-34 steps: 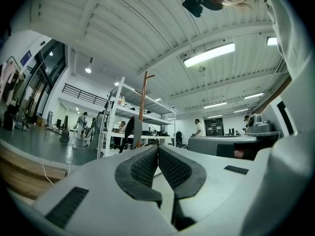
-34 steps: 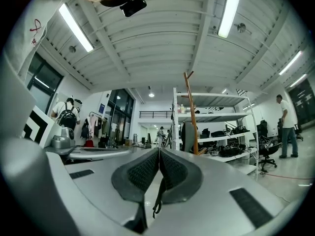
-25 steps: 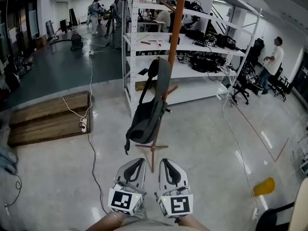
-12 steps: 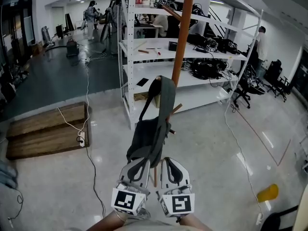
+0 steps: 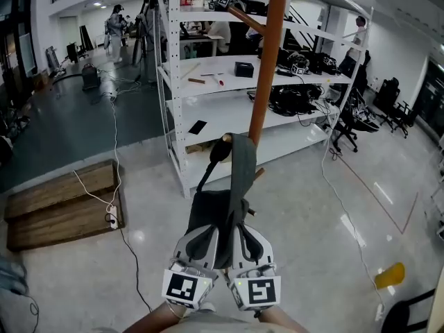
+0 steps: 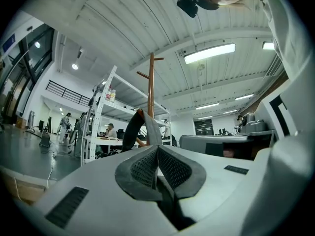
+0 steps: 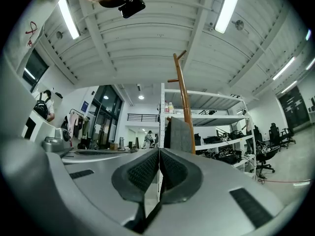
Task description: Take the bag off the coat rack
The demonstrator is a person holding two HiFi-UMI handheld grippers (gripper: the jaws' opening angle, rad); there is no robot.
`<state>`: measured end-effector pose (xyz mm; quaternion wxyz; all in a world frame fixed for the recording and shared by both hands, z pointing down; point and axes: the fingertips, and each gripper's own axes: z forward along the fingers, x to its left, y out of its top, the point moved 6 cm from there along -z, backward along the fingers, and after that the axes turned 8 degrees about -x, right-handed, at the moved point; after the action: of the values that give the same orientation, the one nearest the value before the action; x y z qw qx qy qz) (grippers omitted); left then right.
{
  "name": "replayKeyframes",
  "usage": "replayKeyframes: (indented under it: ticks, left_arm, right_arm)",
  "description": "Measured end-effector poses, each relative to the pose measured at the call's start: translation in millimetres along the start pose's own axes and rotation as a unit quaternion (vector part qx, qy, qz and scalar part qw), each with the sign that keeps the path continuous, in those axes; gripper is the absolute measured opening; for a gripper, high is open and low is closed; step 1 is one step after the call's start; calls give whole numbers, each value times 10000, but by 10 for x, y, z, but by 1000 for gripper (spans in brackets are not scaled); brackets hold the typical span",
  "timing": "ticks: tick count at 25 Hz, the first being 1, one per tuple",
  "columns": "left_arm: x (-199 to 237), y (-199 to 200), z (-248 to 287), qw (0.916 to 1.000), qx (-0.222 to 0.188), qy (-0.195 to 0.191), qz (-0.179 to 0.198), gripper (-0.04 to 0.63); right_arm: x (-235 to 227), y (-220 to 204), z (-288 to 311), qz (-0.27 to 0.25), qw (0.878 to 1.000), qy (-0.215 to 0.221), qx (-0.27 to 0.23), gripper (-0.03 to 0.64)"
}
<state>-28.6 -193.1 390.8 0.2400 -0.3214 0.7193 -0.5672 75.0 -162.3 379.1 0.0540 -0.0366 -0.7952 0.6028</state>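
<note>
Your left gripper (image 5: 201, 238) and right gripper (image 5: 243, 238) sit side by side at the near edge. Each has its jaws clenched together on nothing. The dark grey bag (image 5: 215, 214) hangs by its strap (image 5: 243, 159) on the brown wooden coat rack (image 5: 268, 68), just beyond both tips. Whether the tips touch it is unclear. A white shelving unit (image 5: 208, 120) stands farther off.

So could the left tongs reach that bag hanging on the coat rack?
Probably yes: the left tongs are close in front of the grey bag, nothing between them. Their jaws are shut, though, so they would have to open before gripping the strap.
</note>
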Motion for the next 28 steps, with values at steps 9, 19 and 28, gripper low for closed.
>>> replayKeyframes:
  ticks: [9, 19, 28]
  left_arm:
    - [152, -30, 308, 9999, 44, -126, -65, 17]
    - [156, -21, 640, 9998, 111, -153, -18, 20]
    - [304, 152, 1278, 9968, 188, -735, -236, 263]
  right_arm:
    - [-125, -28, 305, 62, 9999, -133, 33, 18]
    - [-334, -36, 421, -144, 9998, 87, 59, 18]
    - [-449, 50, 439, 27, 9998, 128, -114, 18]
